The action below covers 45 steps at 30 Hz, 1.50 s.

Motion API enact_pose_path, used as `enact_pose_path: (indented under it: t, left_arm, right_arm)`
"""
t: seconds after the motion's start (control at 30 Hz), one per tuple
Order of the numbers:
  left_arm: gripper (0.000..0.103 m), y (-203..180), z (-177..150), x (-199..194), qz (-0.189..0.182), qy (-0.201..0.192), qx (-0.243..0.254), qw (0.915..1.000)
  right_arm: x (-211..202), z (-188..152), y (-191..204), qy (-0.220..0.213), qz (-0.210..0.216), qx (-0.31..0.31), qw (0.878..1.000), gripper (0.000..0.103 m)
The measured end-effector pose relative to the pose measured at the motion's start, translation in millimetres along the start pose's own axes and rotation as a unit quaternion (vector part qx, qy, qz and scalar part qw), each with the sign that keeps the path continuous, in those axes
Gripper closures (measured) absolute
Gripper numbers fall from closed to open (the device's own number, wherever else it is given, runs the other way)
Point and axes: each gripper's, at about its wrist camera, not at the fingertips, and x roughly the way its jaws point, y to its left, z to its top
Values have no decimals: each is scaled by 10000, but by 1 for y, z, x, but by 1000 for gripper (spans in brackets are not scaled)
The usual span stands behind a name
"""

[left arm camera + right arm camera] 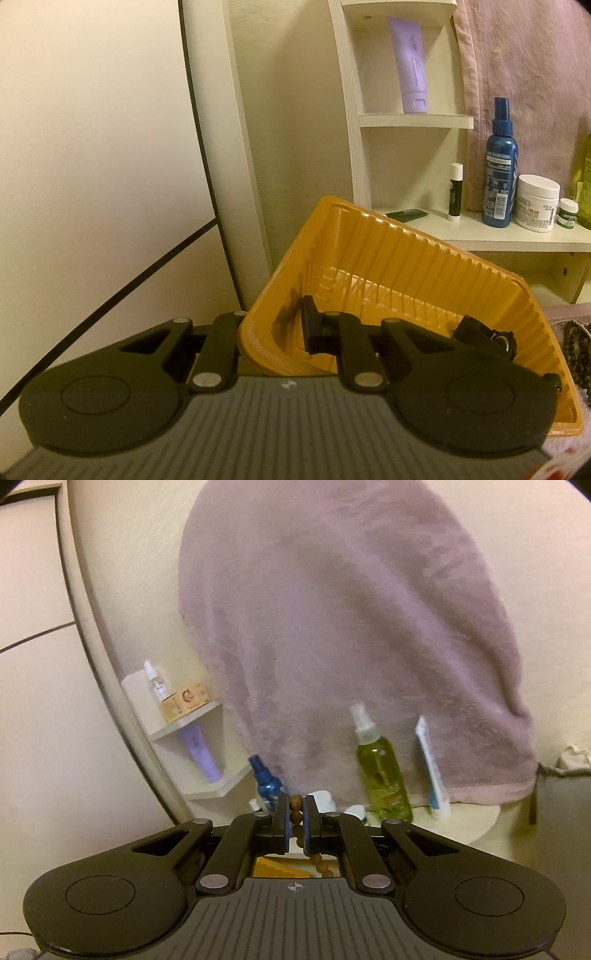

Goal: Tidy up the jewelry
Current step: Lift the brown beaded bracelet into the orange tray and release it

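Right gripper (295, 821): jaws nearly closed, clamped on a strand of brown wooden beads (296, 812); more beads hang below the fingers.

Left gripper (275, 332): narrow, pinching the near-left rim of the orange tray (406, 251); one finger inside the wall, the other hidden outside it.

Orange tray: tilted, holding a small black item (484, 336) in its right end.

Right of tray: dark beaded strands (578, 347).

Behind tray: shelf (480, 234) bearing blue spray bottle (499, 173) and white cream jar (537, 203).
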Motion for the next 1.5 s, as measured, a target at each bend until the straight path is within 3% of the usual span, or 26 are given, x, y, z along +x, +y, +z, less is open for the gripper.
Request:
enact_pose_path:
  t: [0.27, 0.43, 0.63, 0.93, 1.5]
  left_arm:
    - [89, 1, 2, 1, -62, -14, 1, 10000]
    - [89, 1, 3, -1, -61, -37, -6, 10000]
    - [89, 2, 3, -2, -84, 6, 13, 10000]
    - [89, 4, 5, 1, -120, 38, -11, 9999]
    - [89, 3, 5, 3, -111, 55, -13, 9999]
  right_arm:
    - [36, 7, 39, 145, 738, -116, 9971, 96]
    - [78, 1, 71, 294, 1353, -145, 9903, 96]
    - [130, -18, 97, 702, 1748, -74, 9821, 96]
    - [184, -63, 99, 1464, 1636, -28, 9756, 96]
    - [230, -119, 79, 2297, 1063, 84, 9674, 96]
